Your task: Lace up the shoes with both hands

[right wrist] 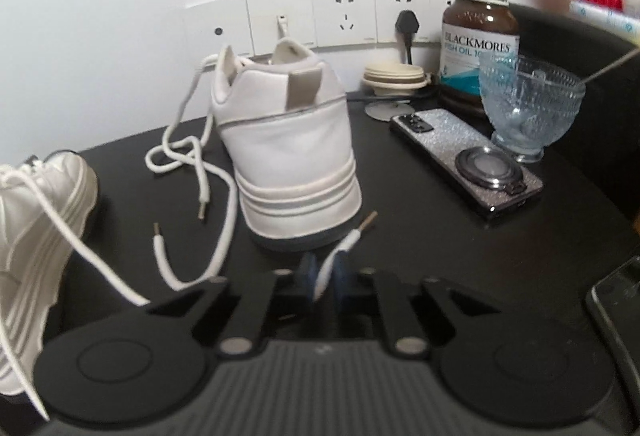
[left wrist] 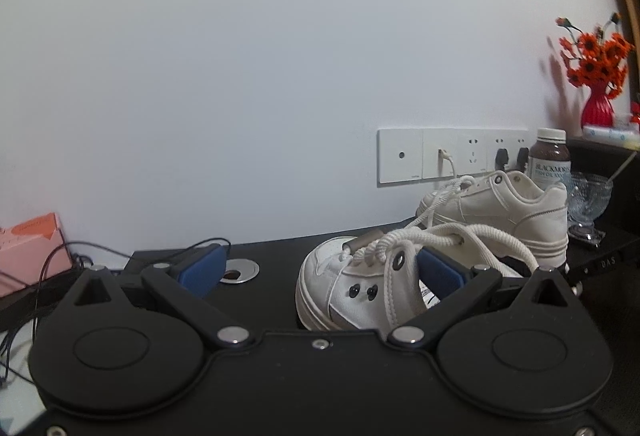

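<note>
Two white sneakers stand on a black table. In the left wrist view the near sneaker (left wrist: 352, 288) lies between my left gripper's (left wrist: 320, 268) wide-open blue pads; the right pad (left wrist: 440, 276) sits at its tongue opening, under loose white lace loops (left wrist: 440, 232). The second sneaker (left wrist: 504, 208) stands behind it. In the right wrist view my right gripper (right wrist: 325, 276) is shut on a white lace end (right wrist: 344, 244) with a metal tip, just before the second sneaker's heel (right wrist: 288, 156). The near sneaker (right wrist: 36, 236) is at the left edge.
Loose lace ends (right wrist: 192, 172) lie left of the heel. A glittery phone (right wrist: 468, 152), glass bowl (right wrist: 528, 100), brown supplement bottle (right wrist: 478, 40) and red vase (left wrist: 598, 108) stand right. Wall sockets (left wrist: 452, 154) behind. A pink box (left wrist: 28, 252) and cables lie left.
</note>
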Tool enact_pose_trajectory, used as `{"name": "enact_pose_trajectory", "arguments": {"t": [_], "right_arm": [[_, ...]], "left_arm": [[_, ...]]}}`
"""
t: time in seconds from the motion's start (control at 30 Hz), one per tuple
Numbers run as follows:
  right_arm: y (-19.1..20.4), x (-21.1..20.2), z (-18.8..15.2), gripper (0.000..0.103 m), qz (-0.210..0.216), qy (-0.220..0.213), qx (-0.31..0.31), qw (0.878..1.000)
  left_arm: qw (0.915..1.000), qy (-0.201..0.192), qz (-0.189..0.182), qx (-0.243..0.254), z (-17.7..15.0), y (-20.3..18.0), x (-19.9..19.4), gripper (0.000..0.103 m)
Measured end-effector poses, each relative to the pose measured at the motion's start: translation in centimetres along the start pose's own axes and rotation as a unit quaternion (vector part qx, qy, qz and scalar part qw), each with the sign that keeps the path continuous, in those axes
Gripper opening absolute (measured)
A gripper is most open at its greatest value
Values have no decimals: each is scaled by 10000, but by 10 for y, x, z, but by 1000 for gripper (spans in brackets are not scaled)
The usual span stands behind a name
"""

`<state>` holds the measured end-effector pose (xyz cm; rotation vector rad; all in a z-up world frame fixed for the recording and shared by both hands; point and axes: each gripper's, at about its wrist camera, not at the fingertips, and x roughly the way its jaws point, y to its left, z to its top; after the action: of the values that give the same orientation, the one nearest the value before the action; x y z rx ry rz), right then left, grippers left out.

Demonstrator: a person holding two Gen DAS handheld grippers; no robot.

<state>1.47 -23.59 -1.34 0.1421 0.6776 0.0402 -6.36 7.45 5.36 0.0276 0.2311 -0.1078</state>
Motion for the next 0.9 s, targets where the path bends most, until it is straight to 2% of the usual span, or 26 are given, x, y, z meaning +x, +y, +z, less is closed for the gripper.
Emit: {"name": "enact_pose_trajectory", "arguments": {"t": [0.1,0.2,0.33,0.43,0.53,0.67,0.83,0.9], "right_arm": [[-13,-5,0,6,90,69,251,9996],[-20,-16,0,6,242,-61,534,9983],[-10,-39,8,6,693,-612,591,9940],[3,-62,17,6,1097,-1221,434,9855],[20,-76,27,6,1593,-1711,210,9721],[40,-75,37,6,2369,-1984,252,9507],[57,-62,42,6,3536,-2265,380,9067],[61,-55,39,6,3840,-2352,356,8922]], "left_arm": [[9998,62,139,-92,2,-3,-1,103],[9997,0,204,-101,4,-4,-3,103],[9990,-239,179,-332,7,4,-10,103],[9960,-508,361,-645,12,15,-17,103],[9928,-765,379,-843,16,25,-25,103],[9915,-926,114,-905,16,28,-29,103],[9916,-1078,-335,-636,16,21,-31,103],[9900,-1144,-604,-560,17,18,-35,103]]}}
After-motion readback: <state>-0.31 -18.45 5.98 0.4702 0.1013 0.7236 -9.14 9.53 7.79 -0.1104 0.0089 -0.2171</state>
